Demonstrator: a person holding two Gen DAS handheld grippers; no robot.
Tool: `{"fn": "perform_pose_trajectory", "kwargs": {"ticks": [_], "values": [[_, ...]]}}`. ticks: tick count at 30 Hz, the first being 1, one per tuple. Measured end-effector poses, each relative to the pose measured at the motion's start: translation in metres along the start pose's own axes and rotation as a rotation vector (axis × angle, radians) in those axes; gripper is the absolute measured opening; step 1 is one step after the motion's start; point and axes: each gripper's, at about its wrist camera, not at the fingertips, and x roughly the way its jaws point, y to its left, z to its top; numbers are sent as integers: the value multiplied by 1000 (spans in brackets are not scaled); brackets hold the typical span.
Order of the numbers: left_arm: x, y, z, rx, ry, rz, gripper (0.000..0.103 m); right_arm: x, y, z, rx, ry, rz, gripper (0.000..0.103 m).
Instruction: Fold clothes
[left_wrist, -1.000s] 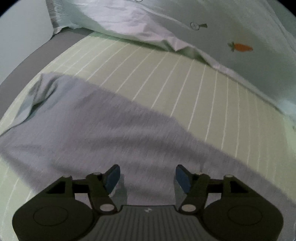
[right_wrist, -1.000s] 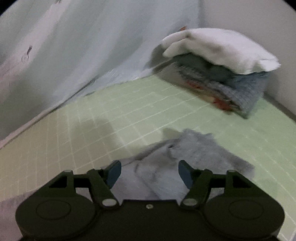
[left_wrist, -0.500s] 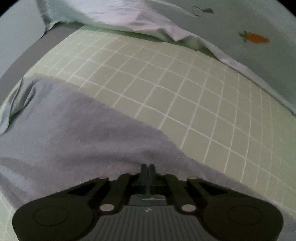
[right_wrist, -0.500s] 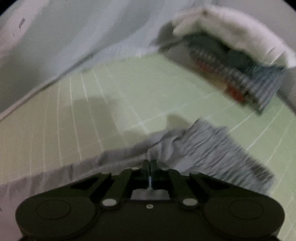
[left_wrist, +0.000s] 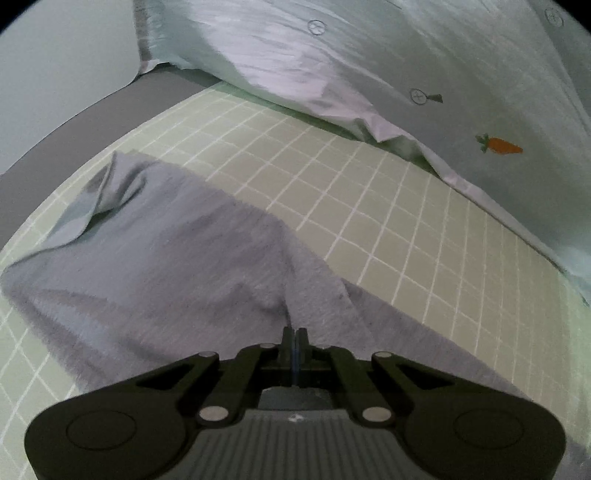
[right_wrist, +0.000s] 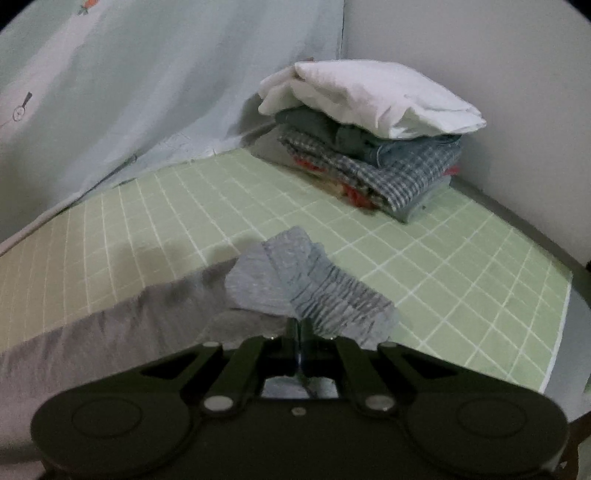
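A soft grey knit garment (left_wrist: 155, 266) lies spread on the bed's pale green sheet (left_wrist: 369, 206) with its white grid lines, rumpled into loose folds. The left tongs (left_wrist: 294, 334) are pinched tight on a ridge of its cloth, and the right tongs (right_wrist: 299, 325) clamp a bunched, ribbed end of it (right_wrist: 295, 273). A stack of folded clothes (right_wrist: 373, 147), checked and plain, sits in the far corner under a smooth white piece
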Motion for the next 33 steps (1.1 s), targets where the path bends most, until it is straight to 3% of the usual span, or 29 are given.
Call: {"fn": "perform_pose_trajectory", "kwargs": {"ticks": [3, 6, 8, 11, 12, 14, 16, 18, 20, 22, 26, 28, 30, 31, 32, 33], "values": [[-7, 2, 14, -23, -51, -30, 0, 1, 0, 11, -4, -40, 25, 1], [-12, -17, 35, 19, -106, -68, 0, 11, 11, 39, -43, -105, 79, 1], [-12, -31, 46, 53, -130, -90, 0, 25, 20, 53, -56, -99, 92, 1], [3, -55, 43, 121, -83, -101, 2, 47, 34, 74, -76, -89, 111, 1], [8, -60, 39, 134, -59, -106, 3, 52, 35, 74, -70, -72, 78, 1], [20, -68, 25, 165, 3, -111, 20, 66, 34, 68, -89, -3, -19, 4], [31, -73, 11, 188, 64, -103, 27, 74, 30, 60, -90, 66, -60, 10], [42, -77, -1, 209, 113, -95, 30, 70, 26, 52, -52, 84, -39, 34], [53, -80, -10, 213, 149, -80, 44, 63, 31, 47, -34, 79, 21, 44], [64, -83, -15, 215, 176, -60, 51, 59, 44, 43, -55, 81, 91, 45], [75, -83, -16, 211, 193, -42, 56, 65, 66, 38, -31, 103, 182, 68], [77, -85, -16, 217, 187, -37, 55, 71, 74, 36, -11, 130, 196, 69], [77, -86, -17, 229, 171, -6, 40, 77, 80, 33, -11, 155, 195, 67], [76, -85, -16, 222, 165, -2, 5, 80, 81, 33, -18, 167, 193, 64], [75, -82, -14, 206, 163, -7, 1, 83, 83, 32, -25, 178, 191, 52], [74, -80, -12, 189, 160, -13, 2, 87, 84, 31, -41, 189, 184, 31]]}}
